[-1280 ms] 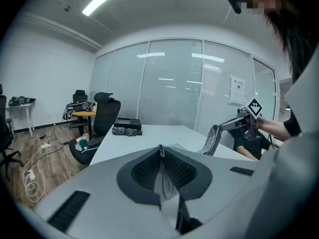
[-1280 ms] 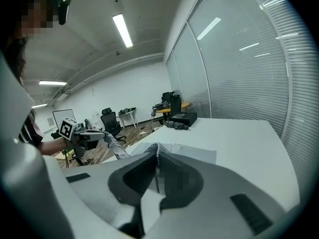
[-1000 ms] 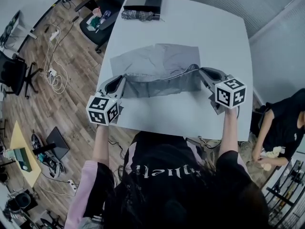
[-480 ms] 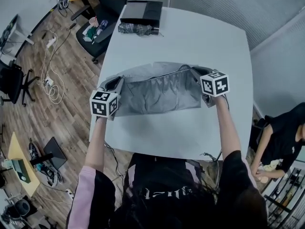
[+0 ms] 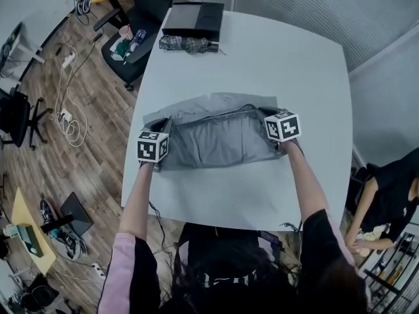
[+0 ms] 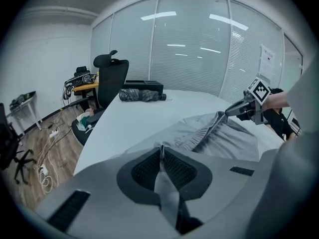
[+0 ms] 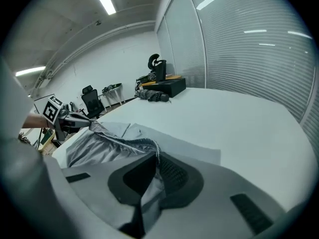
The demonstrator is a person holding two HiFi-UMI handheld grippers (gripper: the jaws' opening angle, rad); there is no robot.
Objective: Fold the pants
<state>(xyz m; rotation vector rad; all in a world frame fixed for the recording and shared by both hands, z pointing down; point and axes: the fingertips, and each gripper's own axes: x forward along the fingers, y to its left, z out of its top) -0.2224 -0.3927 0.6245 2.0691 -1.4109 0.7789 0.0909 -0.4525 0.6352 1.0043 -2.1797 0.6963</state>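
Seemingly we are one fold in: the grey pants lie doubled on the bench, nearer its left edge. Our left tongs and right tongs are each clamped tight on an end of the folded-over layer, not yet released; further folds look due. The lower layer is mostly covered, its alignment unclear.

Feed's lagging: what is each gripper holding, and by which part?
Both grip the gray pants: left gripper pinches the gathered edge's left end, right gripper its right end.
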